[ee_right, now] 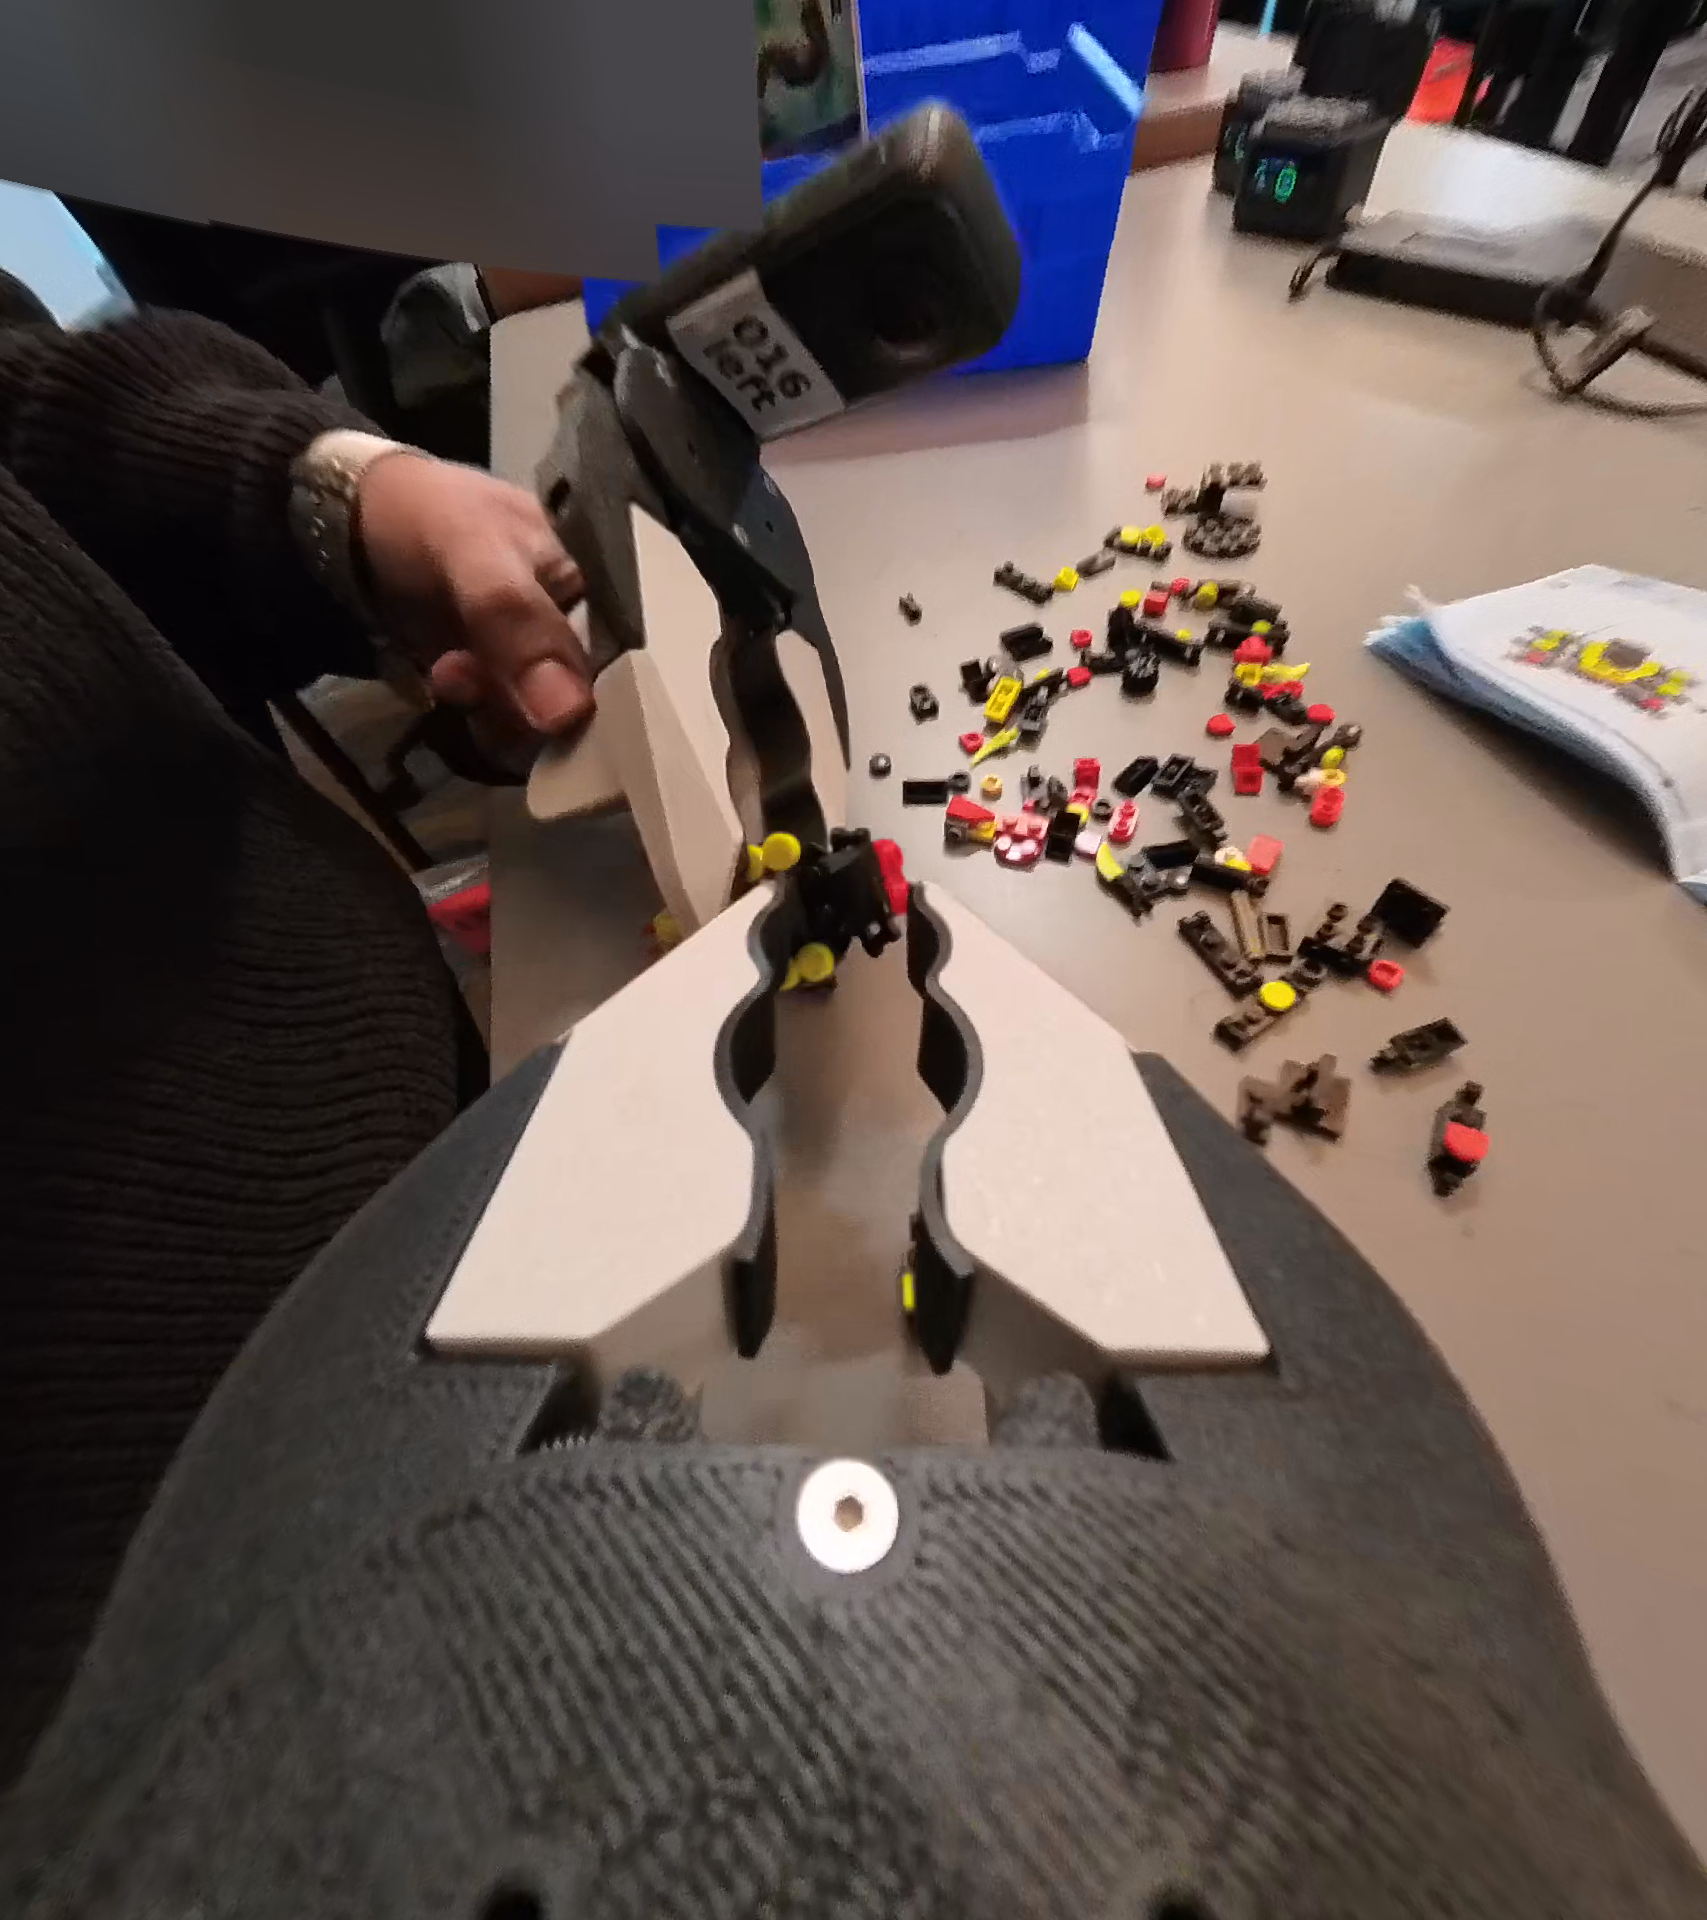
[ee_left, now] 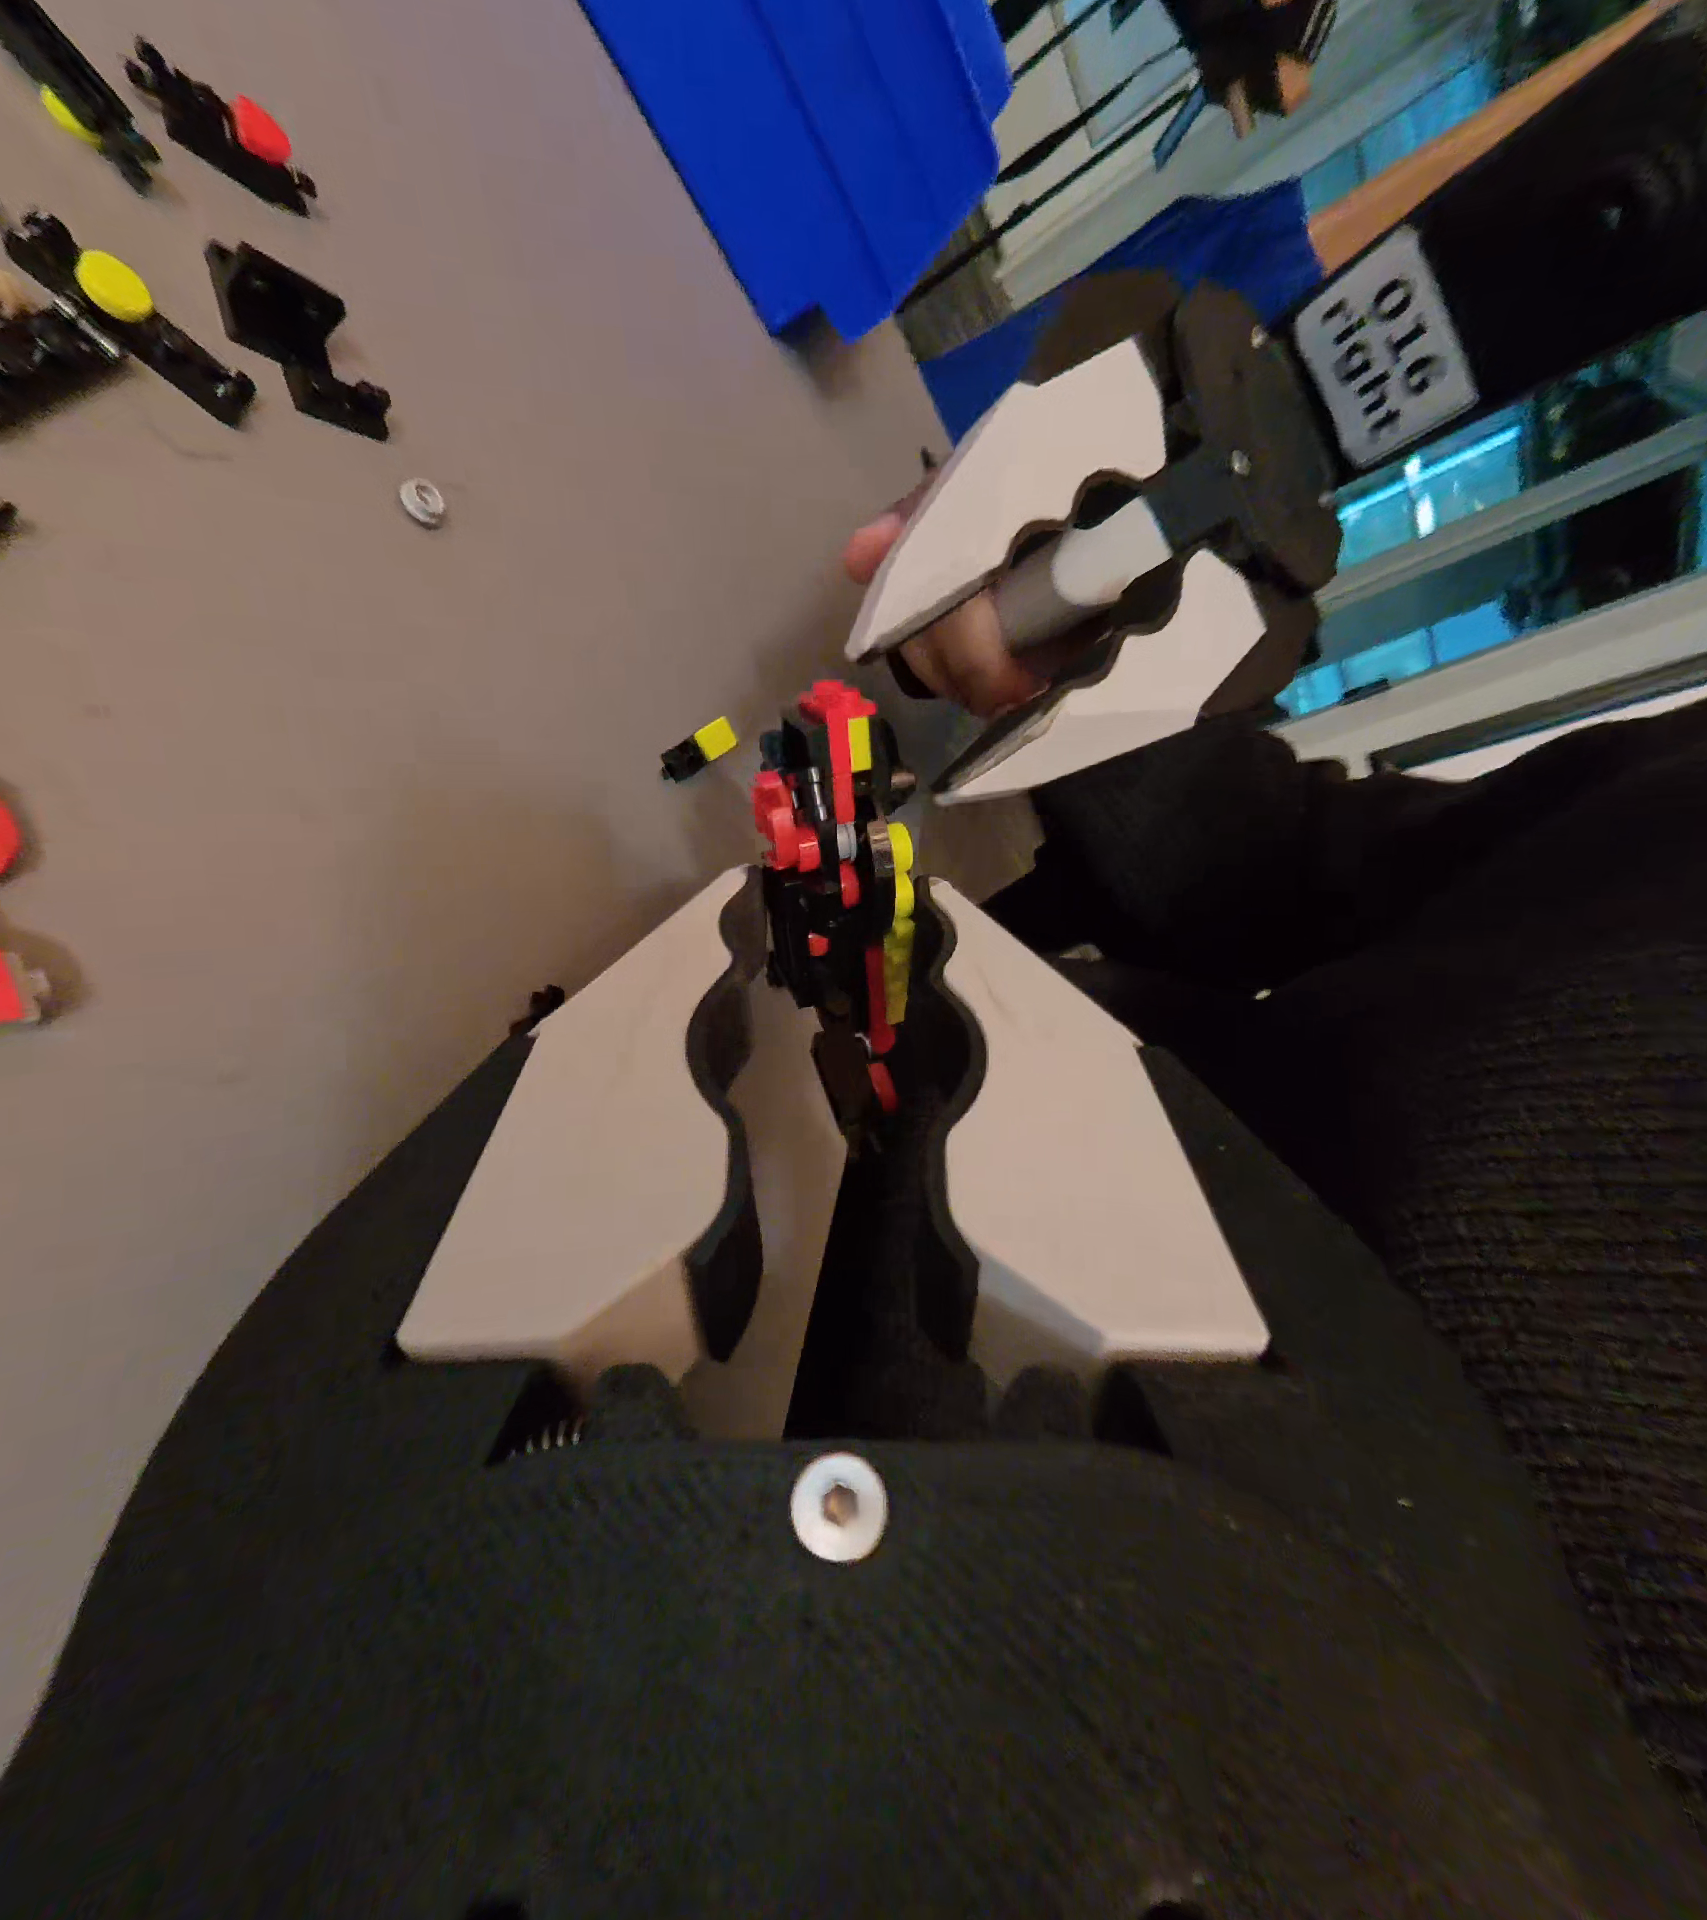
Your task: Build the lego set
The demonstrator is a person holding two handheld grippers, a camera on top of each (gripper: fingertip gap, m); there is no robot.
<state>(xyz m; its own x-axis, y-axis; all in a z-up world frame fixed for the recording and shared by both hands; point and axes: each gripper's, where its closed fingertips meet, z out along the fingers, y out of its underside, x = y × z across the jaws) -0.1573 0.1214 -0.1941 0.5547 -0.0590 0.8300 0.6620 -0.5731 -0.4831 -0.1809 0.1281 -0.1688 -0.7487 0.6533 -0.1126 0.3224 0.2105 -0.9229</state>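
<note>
A small black, red and yellow lego model (ee_left: 833, 831) is clamped between my left gripper's (ee_left: 838, 888) fingers and sticks out past the tips. My right gripper (ee_left: 899, 722) comes in from the right, its jaws apart on either side of the model's far end. In the right wrist view the model (ee_right: 844, 883) sits between my right gripper's (ee_right: 841, 904) tips, and the left gripper (ee_right: 766, 862) reaches down to it from the upper left. I cannot tell whether the right fingertips touch it.
Many loose black, red and yellow pieces (ee_right: 1140, 748) lie on the grey table, with an open instruction booklet (ee_right: 1607, 686) to their right. A black-and-yellow piece (ee_left: 698, 748) lies beside the model. A blue bin (ee_right: 1015, 156) stands behind. A person's black sleeve (ee_right: 101, 727) fills the left. Both grippers' tips are close together, under 4 cm apart. Between my left fingertips and the black-and-yellow piece (ee_left: 698, 748) there is roughly 7 cm.
</note>
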